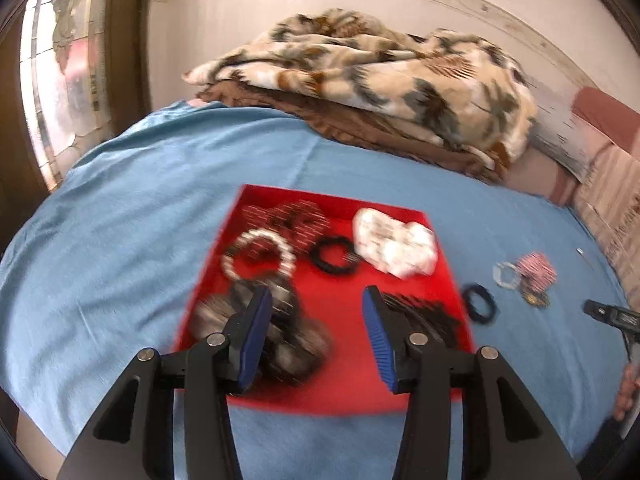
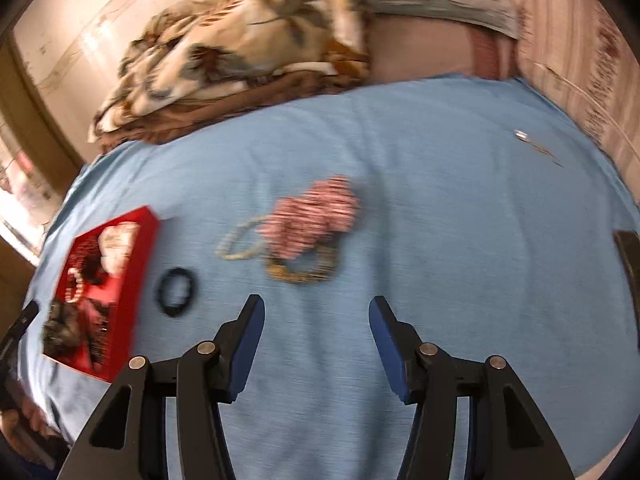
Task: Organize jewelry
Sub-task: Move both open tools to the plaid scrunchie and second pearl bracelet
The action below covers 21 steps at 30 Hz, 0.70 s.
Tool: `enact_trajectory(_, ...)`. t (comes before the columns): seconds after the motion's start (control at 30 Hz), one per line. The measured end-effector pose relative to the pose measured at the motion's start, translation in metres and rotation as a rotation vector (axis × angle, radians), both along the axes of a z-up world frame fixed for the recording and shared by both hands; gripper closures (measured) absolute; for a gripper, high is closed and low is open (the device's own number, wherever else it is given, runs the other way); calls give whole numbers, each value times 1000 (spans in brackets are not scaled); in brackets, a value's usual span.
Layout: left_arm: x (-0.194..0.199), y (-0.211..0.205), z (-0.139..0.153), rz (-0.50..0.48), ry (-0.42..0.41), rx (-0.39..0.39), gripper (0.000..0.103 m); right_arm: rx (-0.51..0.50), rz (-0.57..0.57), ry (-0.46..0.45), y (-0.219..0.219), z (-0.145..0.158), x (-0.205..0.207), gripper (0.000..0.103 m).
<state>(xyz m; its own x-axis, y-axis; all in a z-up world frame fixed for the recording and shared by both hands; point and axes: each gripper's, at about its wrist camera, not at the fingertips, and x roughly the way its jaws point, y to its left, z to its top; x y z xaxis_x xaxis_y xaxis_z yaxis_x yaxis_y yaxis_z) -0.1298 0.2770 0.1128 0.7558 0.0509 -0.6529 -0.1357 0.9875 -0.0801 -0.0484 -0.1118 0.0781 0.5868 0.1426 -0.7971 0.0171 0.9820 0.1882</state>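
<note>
Jewelry and hair ties lie partly in a red tray (image 1: 340,376) on a bed with a blue sheet (image 1: 132,240). In the left wrist view, the left claw (image 1: 316,300) hangs over the tray's near half with its jaws apart and nothing between them. Behind it in the tray are a pearl bracelet (image 1: 256,256) at about 11 o'clock, a black hair tie (image 1: 334,256) at 12 o'clock, a white scrunchie (image 1: 396,246) at 1 o'clock, and a dark furry scrunchie (image 1: 280,340) beneath the left finger. On the sheet at 3 o'clock of the tray lie a second black hair tie (image 1: 480,302) and a small heap with a pink scrunchie (image 1: 536,272). A patterned blanket (image 1: 372,76) sits at 12 o'clock.

In the right wrist view, the right claw (image 2: 316,304) is over bare sheet, jaws wide and empty. The pink scrunchie (image 2: 316,212) lies at 12 o'clock, touching a pale bead bracelet (image 2: 240,244) and a brown bracelet (image 2: 300,272). The loose black hair tie (image 2: 176,286) is at 10 o'clock, just beside the tray (image 2: 140,264). A small metal piece (image 2: 522,135) rests well apart at 1 o'clock.
</note>
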Motion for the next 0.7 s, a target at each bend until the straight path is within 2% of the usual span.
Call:
enact_trajectory(0.13, -6, -38, 15, -80, -7, 15, 57, 15, -30, 2, -26, -9, 4, 44)
enact_trajectory(0.2, -2, -58, 23, -118, -1, 21, 52, 34, -34, -7, -31, -12, 10, 44)
enact_trajectory(0.33, 19, -95, 27, -193, 33, -33, 51, 58, -1, -31, -27, -15, 23, 44)
enact_trajectory(0.47, 43, -131, 14, -242, 90, -65, 51, 88, 45, -50, -20, -18, 44, 44)
enact_trajectory(0.6, 66, -165, -5, -283, 134, -3, 51, 126, 75, -54, -21, -26, 66, 44)
enact_trajectory(0.7, 88, -177, -24, -290, 195, 0, 54, 172, 96, -40, -24, -34, 83, 44)
